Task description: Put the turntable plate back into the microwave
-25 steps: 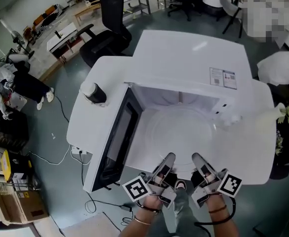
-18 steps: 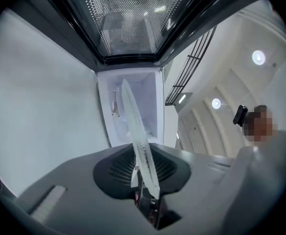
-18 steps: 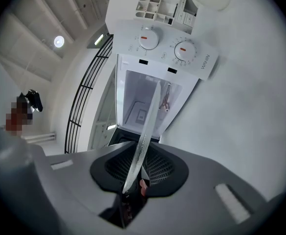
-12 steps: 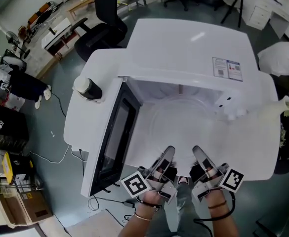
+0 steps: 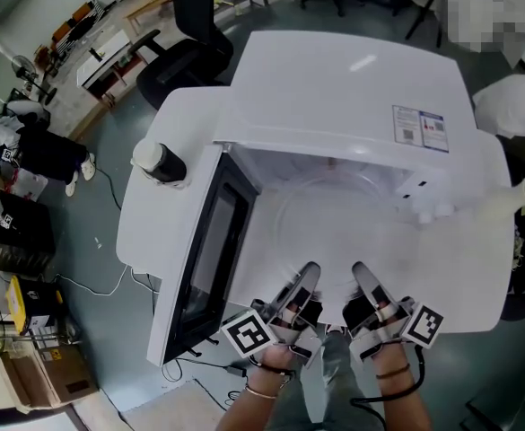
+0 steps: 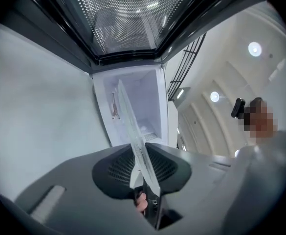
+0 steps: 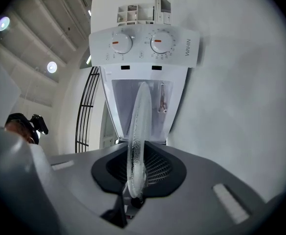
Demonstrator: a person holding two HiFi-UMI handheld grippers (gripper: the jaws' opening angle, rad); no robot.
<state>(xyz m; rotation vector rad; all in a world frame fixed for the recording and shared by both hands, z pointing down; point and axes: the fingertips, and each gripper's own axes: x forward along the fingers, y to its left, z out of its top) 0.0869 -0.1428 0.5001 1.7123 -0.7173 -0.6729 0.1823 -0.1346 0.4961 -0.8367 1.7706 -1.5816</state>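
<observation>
The clear glass turntable plate point(image 5: 334, 227) lies flat in the mouth of the white microwave point(image 5: 352, 79), whose door point(image 5: 204, 250) swings open to the left. My left gripper point(image 5: 307, 275) and right gripper point(image 5: 361, 275) hold its near rim side by side. In the left gripper view the plate point(image 6: 132, 131) runs edge-on between the pads toward the cavity point(image 6: 145, 99); those jaws are opening slightly, with the rim still pinched. In the right gripper view the plate point(image 7: 140, 116) stands edge-on between the pads below the control panel point(image 7: 143, 45); those jaws are closing on it.
The microwave sits on a white table point(image 5: 145, 223). A dark cylinder with a white cap point(image 5: 159, 162) stands on the table left of the door. An office chair point(image 5: 195, 43) is behind the table. A white object point(image 5: 509, 200) lies at the right edge.
Both grippers have crept a little forward and down with the plate toward the microwave's opening. The right gripper has rolled slightly.
</observation>
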